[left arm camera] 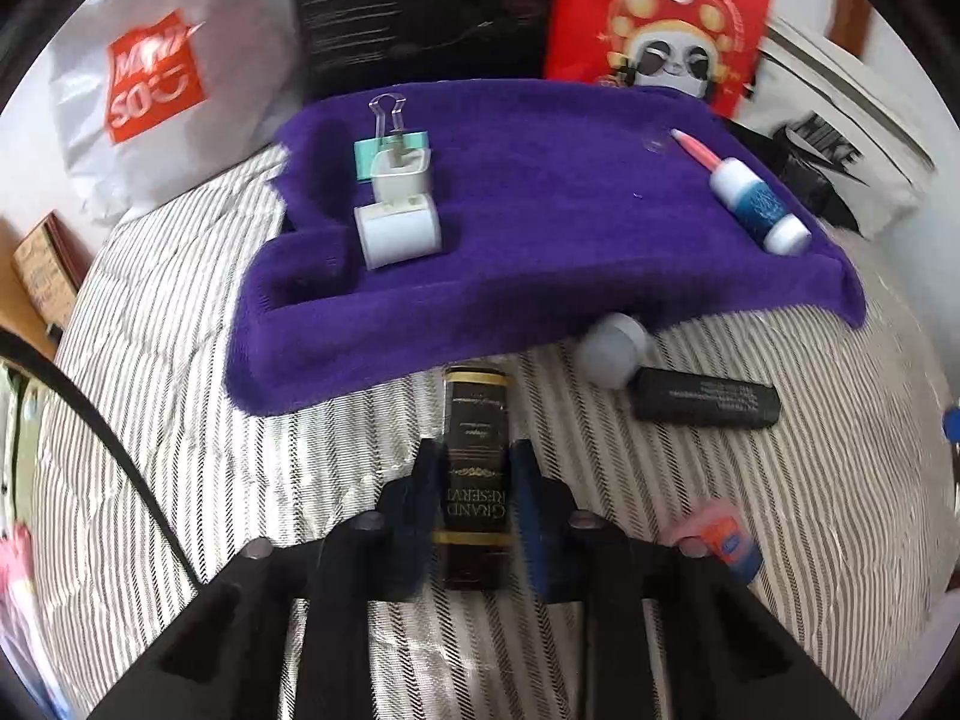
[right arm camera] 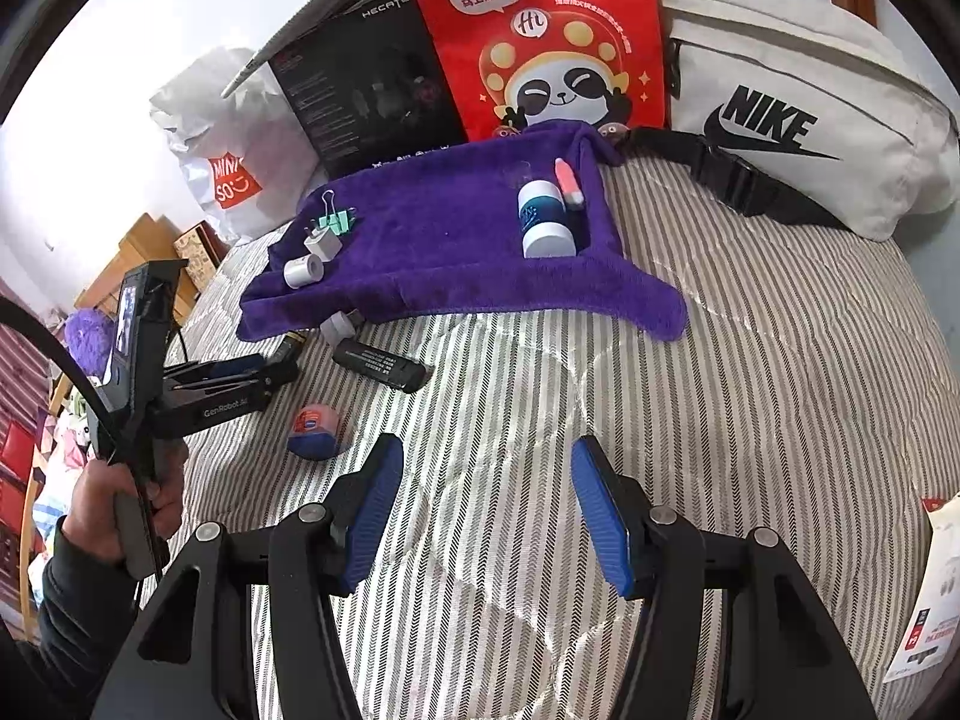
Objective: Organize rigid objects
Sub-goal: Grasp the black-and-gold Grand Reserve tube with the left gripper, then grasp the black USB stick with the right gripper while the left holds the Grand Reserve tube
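My left gripper is shut on a dark flat bottle with gold lettering, which lies on the striped bedding just in front of the purple towel-covered tray. On the tray are a white roll, a white charger plug, a teal binder clip, a blue-and-white bottle and a pink pen. My right gripper stands open over bare bedding, with nothing between its fingers. In the right wrist view a hand holds the left gripper at the left.
A black tube, a grey-white round cap and a small pink-and-blue jar lie loose on the bedding. Behind the tray stand a white shopping bag, a black box, a red panda bag and a white sports bag.
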`<state>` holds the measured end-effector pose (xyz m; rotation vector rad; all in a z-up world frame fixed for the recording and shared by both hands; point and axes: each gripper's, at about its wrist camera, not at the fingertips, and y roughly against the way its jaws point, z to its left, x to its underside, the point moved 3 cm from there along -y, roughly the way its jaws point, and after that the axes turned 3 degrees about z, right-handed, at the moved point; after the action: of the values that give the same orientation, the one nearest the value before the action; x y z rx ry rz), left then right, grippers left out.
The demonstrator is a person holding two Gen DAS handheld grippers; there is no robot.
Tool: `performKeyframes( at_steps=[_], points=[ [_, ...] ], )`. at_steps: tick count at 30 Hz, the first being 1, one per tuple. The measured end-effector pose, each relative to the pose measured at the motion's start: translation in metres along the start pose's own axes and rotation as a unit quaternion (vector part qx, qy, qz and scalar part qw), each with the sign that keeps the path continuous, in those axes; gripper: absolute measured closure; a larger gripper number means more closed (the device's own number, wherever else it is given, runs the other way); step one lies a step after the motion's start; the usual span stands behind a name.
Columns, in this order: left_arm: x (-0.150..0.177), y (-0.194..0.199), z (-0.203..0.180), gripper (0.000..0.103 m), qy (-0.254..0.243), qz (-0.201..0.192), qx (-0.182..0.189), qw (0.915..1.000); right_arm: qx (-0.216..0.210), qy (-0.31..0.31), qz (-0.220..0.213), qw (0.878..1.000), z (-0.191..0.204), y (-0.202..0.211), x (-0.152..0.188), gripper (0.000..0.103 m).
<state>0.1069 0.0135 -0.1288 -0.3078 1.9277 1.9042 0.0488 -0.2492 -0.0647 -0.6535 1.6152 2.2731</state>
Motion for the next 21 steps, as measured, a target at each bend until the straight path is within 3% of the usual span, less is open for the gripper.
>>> performKeyframes(
  at_steps=[11,21],
  points=[
    [-0.003,0.001,-0.001,0.081,-0.026,-0.011,0.020,0.9994,0.009,-0.006,0.010,1.000,0.013,-0.027,0.001,0.045],
    [0.028,0.018,0.028,0.081,-0.009,-0.013,0.028,0.9995,0.020,0.055,0.014,0.998,0.042,-0.067,-0.012,0.047]
  ],
)
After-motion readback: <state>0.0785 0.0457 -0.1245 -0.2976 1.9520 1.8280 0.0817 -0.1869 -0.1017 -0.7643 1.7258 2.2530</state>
